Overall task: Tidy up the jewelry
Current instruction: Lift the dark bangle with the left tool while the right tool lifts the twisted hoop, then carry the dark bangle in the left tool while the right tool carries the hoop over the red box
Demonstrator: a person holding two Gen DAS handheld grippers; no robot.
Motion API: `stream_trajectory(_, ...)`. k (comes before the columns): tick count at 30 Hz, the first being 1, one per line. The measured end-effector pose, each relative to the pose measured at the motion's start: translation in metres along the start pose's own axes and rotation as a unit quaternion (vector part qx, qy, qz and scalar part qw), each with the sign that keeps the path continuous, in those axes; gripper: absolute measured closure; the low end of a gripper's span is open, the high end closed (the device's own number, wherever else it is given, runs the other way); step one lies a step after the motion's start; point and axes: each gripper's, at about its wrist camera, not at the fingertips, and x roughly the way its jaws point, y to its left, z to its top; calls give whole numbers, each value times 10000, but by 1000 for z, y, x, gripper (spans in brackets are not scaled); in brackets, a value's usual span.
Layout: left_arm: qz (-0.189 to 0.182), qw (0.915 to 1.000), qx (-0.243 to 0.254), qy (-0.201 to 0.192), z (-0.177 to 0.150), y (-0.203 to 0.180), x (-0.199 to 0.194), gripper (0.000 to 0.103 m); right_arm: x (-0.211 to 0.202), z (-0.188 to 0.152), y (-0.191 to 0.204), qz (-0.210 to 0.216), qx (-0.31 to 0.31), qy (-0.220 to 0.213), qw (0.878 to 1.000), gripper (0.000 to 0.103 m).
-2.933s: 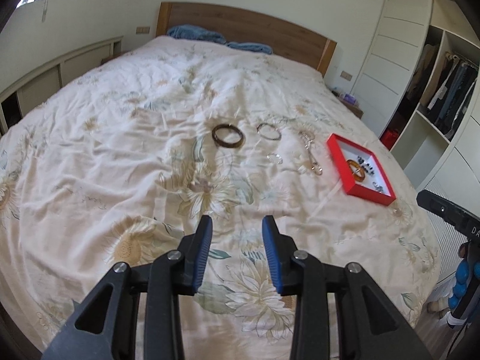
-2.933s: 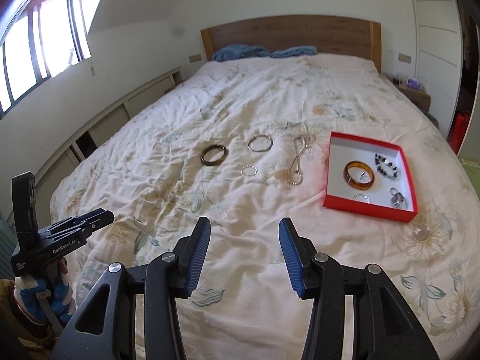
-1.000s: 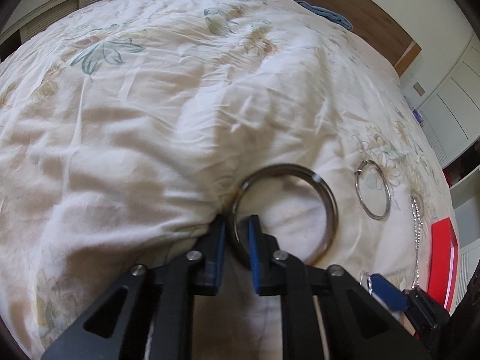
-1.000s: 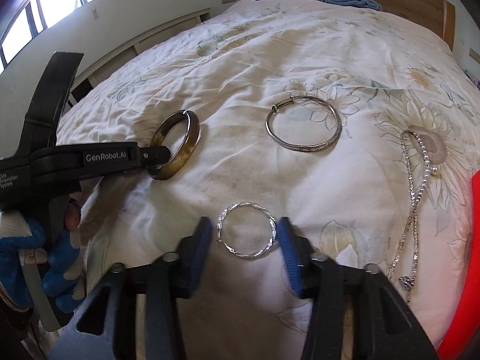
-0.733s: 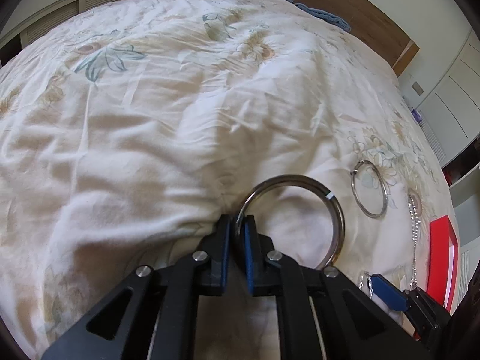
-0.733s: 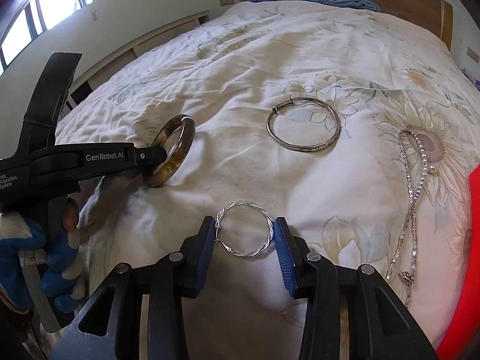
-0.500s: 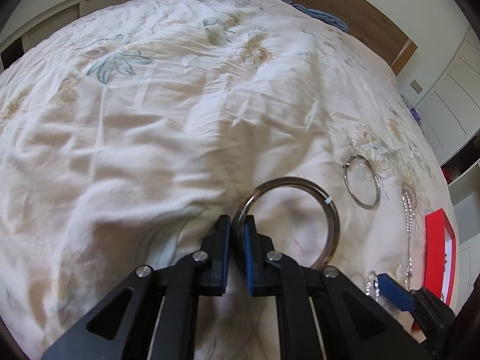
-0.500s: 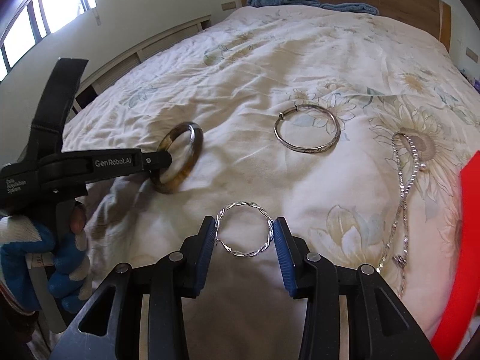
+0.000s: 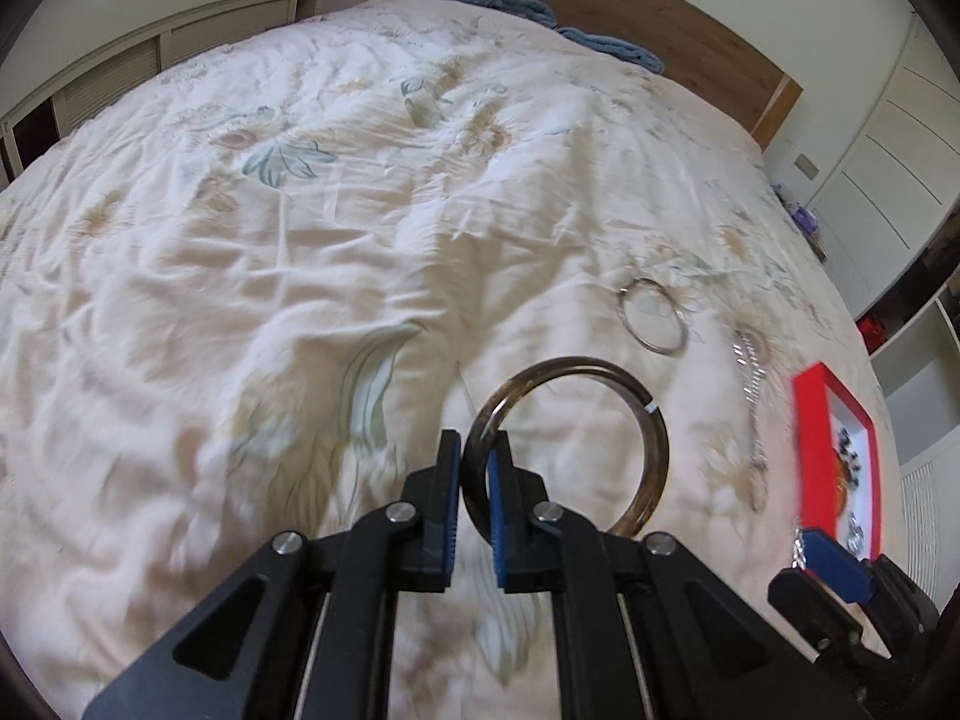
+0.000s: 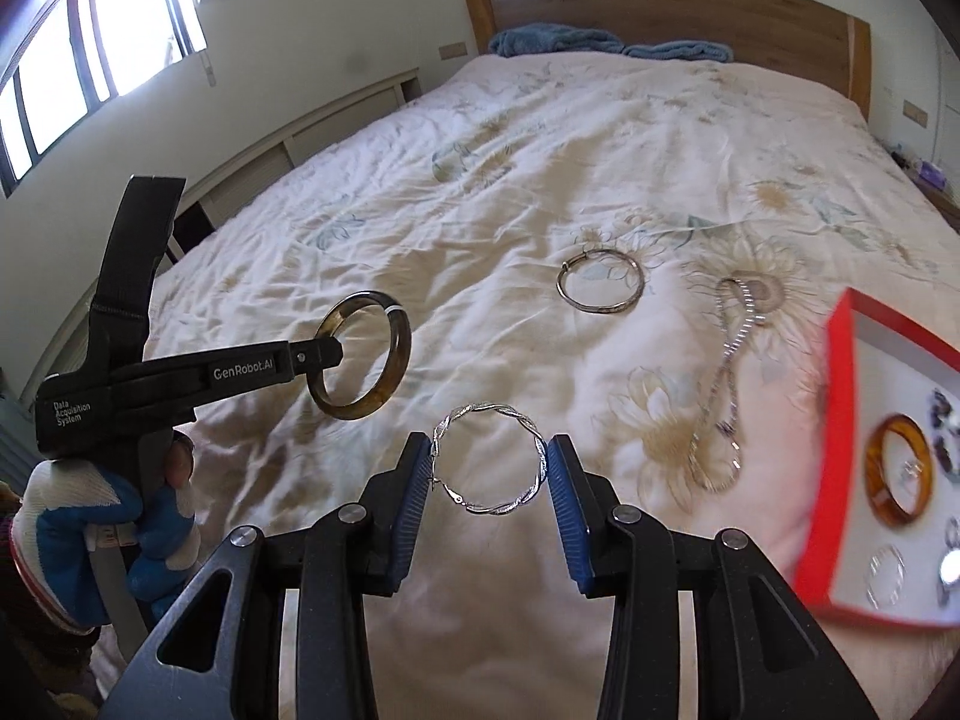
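My left gripper is shut on the rim of a dark brown bangle and holds it above the bed; it also shows in the right wrist view. My right gripper is shut on a twisted silver hoop, held across its width, lifted off the quilt. A plain silver bangle and a silver chain necklace lie on the quilt. The red jewelry tray sits at the right with an amber bangle and small pieces inside.
The floral quilt covers the whole bed. A wooden headboard and blue pillows are at the far end. Cabinets line the left wall, wardrobes the right.
Both grippers closed on their pieces and lifted them off the quilt. Both views have swung toward the red tray, which now shows larger at the right.
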Motion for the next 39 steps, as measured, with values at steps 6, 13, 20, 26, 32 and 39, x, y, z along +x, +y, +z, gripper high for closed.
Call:
stream_trajectory(6,-142,9996,159,-167,-20,-11,-46,95,-54,-19,10,-116,38,-247,9996,64)
stream_trajectory(13,-335,9982,363,-334,-45,-28,-94,95,-113,-45,17,-294,78,-549,9980,64)
stream_trajectory(20,-492,9959,593,-468,-73,-47,-134,95,-159,-71,16,-447,173,-830,9954,64)
stream_trajectory(26,-627,9924,909,-549,-94,-77,-160,95,-198,-97,7,-588,364,-1098,9915,64)
stream_trajectory(32,-778,9880,1260,-450,-112,-116,-166,95,-226,-127,-20,-777,689,-1249,9867,64)
stream_trajectory(39,-881,9817,1673,-233,-131,-159,-155,95,-246,-153,-64,-1019,1082,-1297,9804,64)
